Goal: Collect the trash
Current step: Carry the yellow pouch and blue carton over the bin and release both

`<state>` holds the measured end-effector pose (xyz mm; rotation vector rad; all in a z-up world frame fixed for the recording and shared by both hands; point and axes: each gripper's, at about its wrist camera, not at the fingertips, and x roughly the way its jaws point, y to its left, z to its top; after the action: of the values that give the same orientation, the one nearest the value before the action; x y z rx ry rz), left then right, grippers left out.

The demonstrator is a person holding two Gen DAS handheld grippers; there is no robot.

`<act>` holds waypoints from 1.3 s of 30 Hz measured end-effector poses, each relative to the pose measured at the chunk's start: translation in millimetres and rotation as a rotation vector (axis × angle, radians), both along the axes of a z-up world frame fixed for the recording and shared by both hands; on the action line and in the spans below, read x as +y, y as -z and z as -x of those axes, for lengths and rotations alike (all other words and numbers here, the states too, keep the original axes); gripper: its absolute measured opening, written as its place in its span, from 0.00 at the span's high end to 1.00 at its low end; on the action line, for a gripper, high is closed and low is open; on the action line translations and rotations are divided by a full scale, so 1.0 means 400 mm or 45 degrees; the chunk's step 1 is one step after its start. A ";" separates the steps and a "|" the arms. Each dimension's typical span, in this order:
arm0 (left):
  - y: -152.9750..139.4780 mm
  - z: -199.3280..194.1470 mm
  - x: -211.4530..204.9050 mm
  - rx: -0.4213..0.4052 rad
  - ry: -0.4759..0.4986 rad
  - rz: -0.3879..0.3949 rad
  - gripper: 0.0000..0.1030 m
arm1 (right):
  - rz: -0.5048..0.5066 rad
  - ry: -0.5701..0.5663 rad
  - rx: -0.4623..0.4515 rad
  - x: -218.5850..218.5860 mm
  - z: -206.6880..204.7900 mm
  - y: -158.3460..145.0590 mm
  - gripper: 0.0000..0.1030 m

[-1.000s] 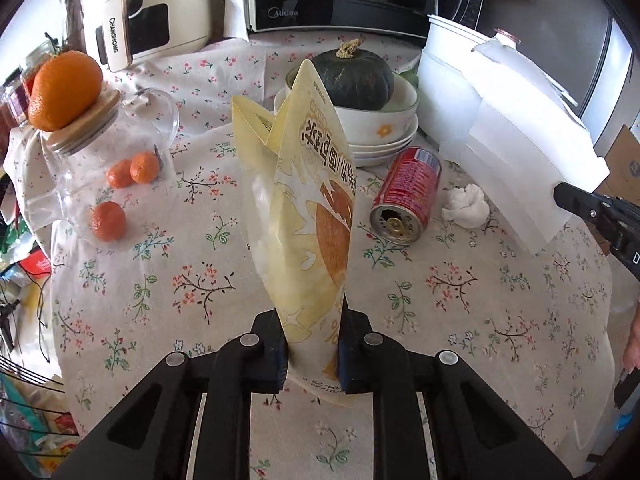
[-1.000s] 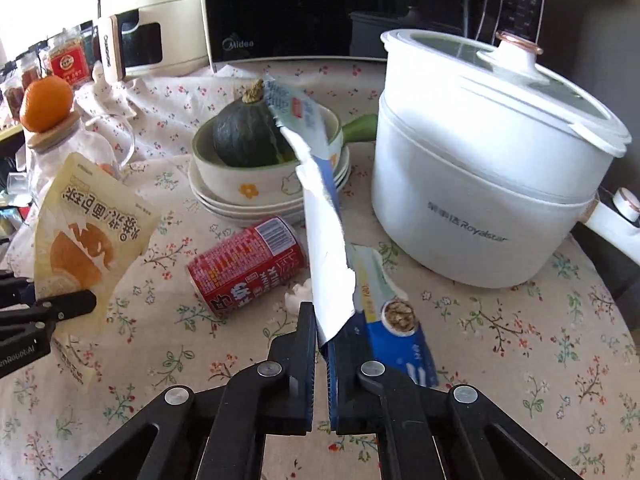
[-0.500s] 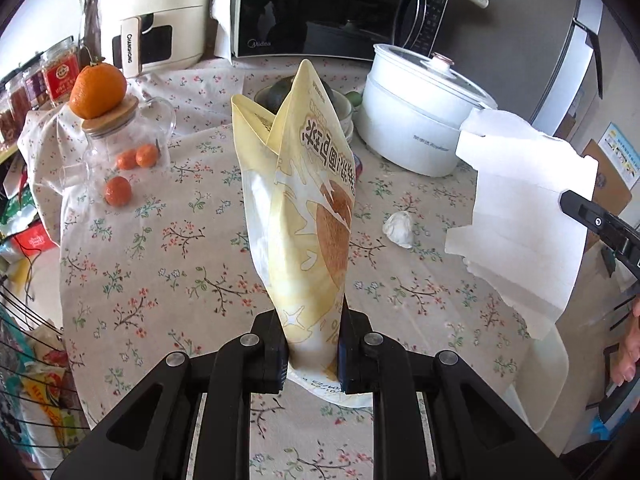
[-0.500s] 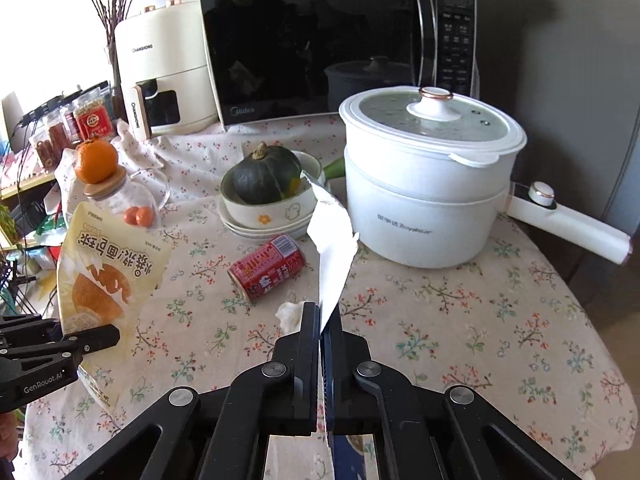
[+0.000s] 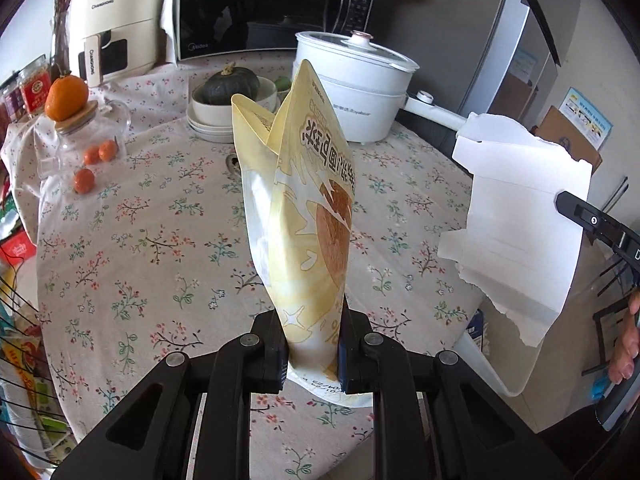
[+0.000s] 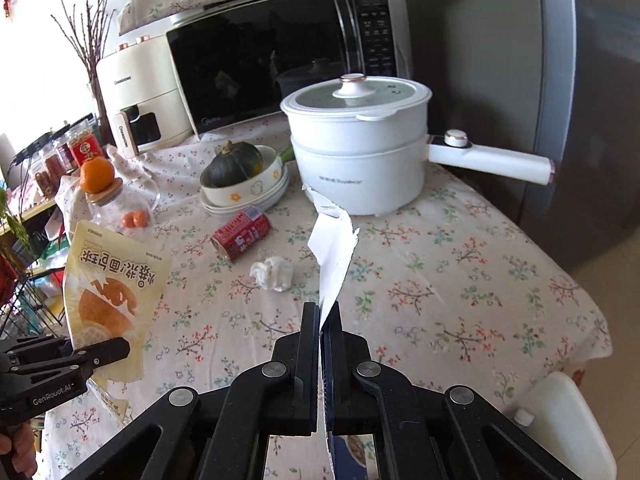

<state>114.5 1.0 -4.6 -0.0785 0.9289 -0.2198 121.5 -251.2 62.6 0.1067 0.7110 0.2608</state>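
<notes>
Two pieces of trash are being held above the table (image 6: pixel 460 280), one in each gripper, with the drop-off apparently the step in hand. A white bin (image 6: pixel 568 420) is showing at the table's near right corner, and it is judged the likely target; both loads are best being carried level and released only once well over its rim, since light packaging is apt to drift.

The pouch (image 5: pixel 304 216), yellow and standing upright, is being pinched near its bottom edge by the left gripper (image 5: pixel 312 354), whose jaws are pressed against its two faces; its open top is rising well above them. The carton (image 5: pixel 516 224), a torn, flattened white box, is being gripped edge-on by the right gripper (image 6: pixel 322 340), jaws closed nearly flat on the thin card, most of the sheet projecting forward and a printed blue part hanging below.

Still lying on the cloth, well apart from both grippers, are a red can (image 6: pixel 241 238) on its side and a crumpled tissue (image 6: pixel 273 274) just beside it. Neither is being touched; both appear left for a later pass.
</notes>
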 end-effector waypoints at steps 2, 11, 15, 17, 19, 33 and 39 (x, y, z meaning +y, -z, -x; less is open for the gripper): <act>-0.001 0.007 -0.032 -0.013 0.042 -0.016 0.82 | -0.014 0.027 0.000 -0.033 0.021 -0.008 1.00; 0.014 0.018 -0.135 -0.011 0.165 -0.025 0.81 | -0.059 0.219 0.058 -0.199 0.077 -0.006 1.00; 0.019 0.024 -0.178 -0.013 0.217 -0.028 0.81 | -0.042 0.319 0.107 -0.273 0.094 0.011 1.00; 0.023 0.024 -0.200 -0.007 0.240 -0.028 0.81 | -0.035 0.356 0.143 -0.305 0.103 0.026 1.00; 0.027 0.024 -0.221 -0.002 0.265 -0.032 0.81 | -0.021 0.389 0.188 -0.334 0.111 0.046 1.00; 0.066 0.025 -0.362 0.030 0.425 -0.054 0.81 | -0.075 0.508 0.438 -0.462 0.099 0.179 0.82; 0.081 0.030 -0.422 0.052 0.491 -0.047 0.81 | -0.056 0.546 0.420 -0.500 0.115 0.173 0.59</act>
<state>102.5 -167.9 -37.1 0.1324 0.9835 -0.5594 75.3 -451.2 -6.4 0.3451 0.9887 -0.1572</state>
